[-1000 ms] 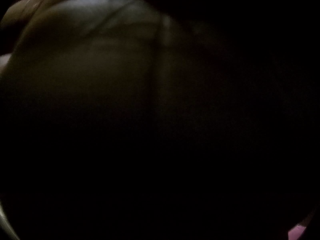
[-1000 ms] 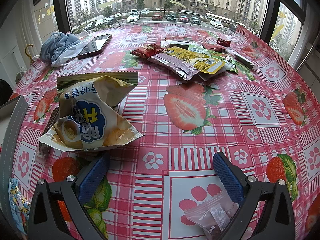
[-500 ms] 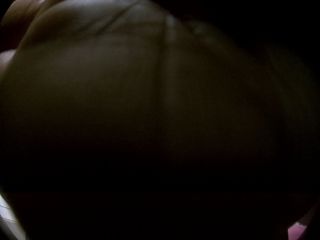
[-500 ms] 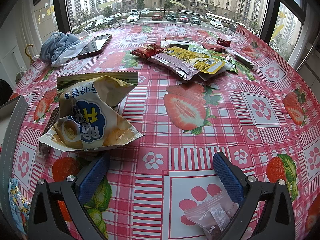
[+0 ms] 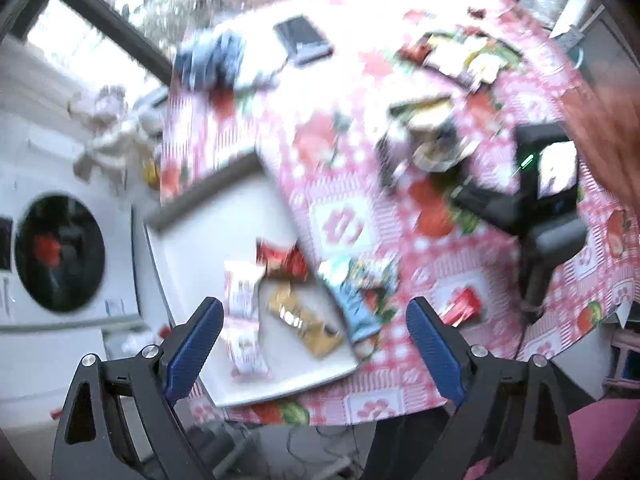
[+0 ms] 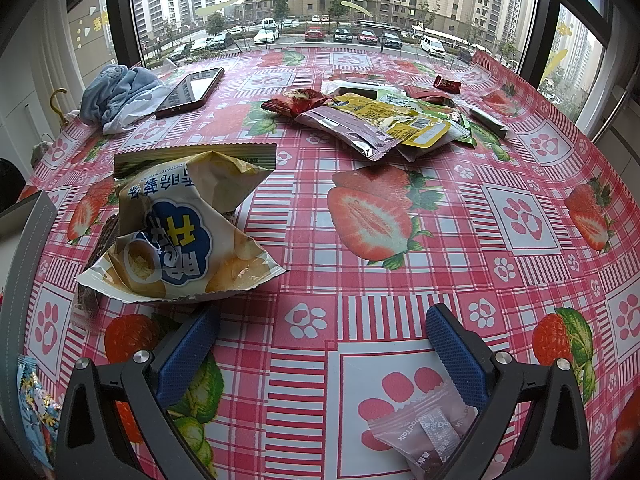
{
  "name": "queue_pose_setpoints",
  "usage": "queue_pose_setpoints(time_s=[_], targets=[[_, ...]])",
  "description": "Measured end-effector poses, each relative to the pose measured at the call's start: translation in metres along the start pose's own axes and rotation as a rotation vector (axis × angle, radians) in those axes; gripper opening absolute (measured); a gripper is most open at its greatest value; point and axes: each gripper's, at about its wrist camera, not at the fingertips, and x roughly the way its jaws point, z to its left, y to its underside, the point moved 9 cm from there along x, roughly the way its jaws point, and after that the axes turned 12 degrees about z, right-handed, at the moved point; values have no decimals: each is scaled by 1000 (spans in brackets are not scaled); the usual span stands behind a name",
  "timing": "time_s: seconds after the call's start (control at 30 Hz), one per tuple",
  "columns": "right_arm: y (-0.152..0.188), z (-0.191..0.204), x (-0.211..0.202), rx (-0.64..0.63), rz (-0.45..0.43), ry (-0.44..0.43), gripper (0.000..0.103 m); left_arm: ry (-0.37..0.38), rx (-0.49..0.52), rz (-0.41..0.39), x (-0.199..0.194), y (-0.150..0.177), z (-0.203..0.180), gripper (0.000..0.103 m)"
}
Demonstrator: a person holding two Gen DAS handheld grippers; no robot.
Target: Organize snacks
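Observation:
My left gripper (image 5: 316, 344) is open and empty, held high above the table's near edge in a blurred view. Below it a white tray (image 5: 192, 248) holds a pink packet (image 5: 240, 296), a gold packet (image 5: 300, 320) and a red packet (image 5: 282, 260). A blue packet (image 5: 352, 300) lies just right of the tray. My right gripper (image 6: 320, 348) is open and empty, low over the strawberry tablecloth (image 6: 360, 280). A yellow chip bag (image 6: 176, 224) lies ahead to its left, a small clear pink packet (image 6: 424, 436) by its right finger. A snack pile (image 6: 384, 120) lies farther back.
A phone (image 6: 190, 92) and a blue cloth (image 6: 116, 96) lie at the back left. A small red candy (image 6: 448, 84) is at the back right. The right gripper's body (image 5: 540, 200) rests on the table. A washing machine (image 5: 56, 240) stands left of the table.
The left wrist view was dark, covered by a hand; now it is uncovered and shows the table from above. The right gripper has not moved.

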Motion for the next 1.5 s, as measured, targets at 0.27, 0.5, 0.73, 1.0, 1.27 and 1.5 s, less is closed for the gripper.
queue_pose_setpoints(time_s=[0.27,0.5,0.73,1.0,1.27,1.5], targets=[[-1,1,0,-1,0,0,103,-2,200,33,46,24,-44,94],[0,0,0,-2,1,0,103,-14,372,66,64,58,-100,94],[-3,4,2,11,3,6,103,-49,427,91,79,63,-116,94],[-1,-3,0,14,1,12,103,-55,431,70,88,42,-146,94],[-24,-20,-17,63,334,-255,103,-59,483,25,99,32,-161,94],[25,-83,-48,289,555,-289,103,-60,552,-4,127,28,-188,94]])
